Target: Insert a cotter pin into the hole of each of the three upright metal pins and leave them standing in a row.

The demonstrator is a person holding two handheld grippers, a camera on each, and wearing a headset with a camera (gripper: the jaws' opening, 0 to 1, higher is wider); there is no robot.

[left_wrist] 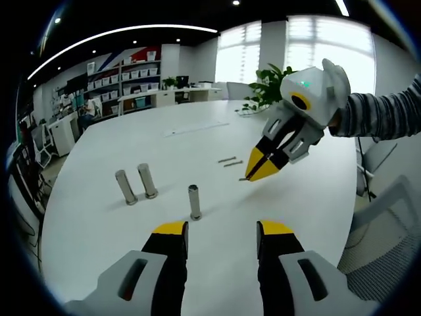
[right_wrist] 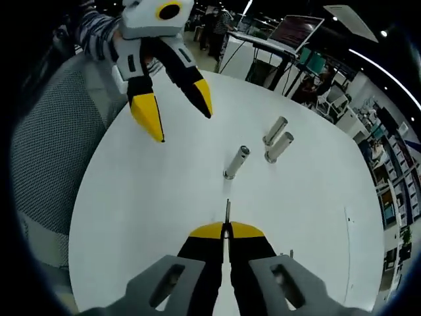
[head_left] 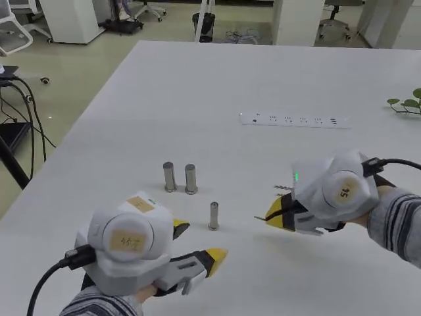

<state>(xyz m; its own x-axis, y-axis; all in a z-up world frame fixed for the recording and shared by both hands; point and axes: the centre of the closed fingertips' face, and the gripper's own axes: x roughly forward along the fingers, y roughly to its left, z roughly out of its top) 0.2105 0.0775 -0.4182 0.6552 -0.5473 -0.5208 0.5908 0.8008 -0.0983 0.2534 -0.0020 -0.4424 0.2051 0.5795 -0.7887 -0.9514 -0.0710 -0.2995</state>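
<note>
the right gripper (right_wrist: 225, 232) has its fingers pressed together on a thin cotter pin (right_wrist: 227, 209). only a short end sticks out past the yellow tips, the rest is hidden between them, and which end leads is too small to tell. the gripper hangs over the white table (head_left: 197, 99), aimed toward the lone metal pin (head_left: 214, 215), near it but clearly apart. that pin stands upright by itself, nearer the person than the other two metal pins (head_left: 180, 178), which stand upright just beside each other. the holes in all three are too small to make out. the left gripper (head_left: 197, 241) has its fingers spread wide with nothing between them, low on the near left side of the lone pin. in the left gripper view that pin stands ahead of the gap between the fingers, and whether the tips touch the table cannot be told. two spare cotter pins (left_wrist: 229, 162) lie flat on the table beyond the right gripper, and in the head view its body partly covers them. a power strip (head_left: 293, 120) lies further back, and a plant (head_left: 409, 104) is cut off by the right edge. a striped sleeve (head_left: 395, 220) runs out of frame.
</note>
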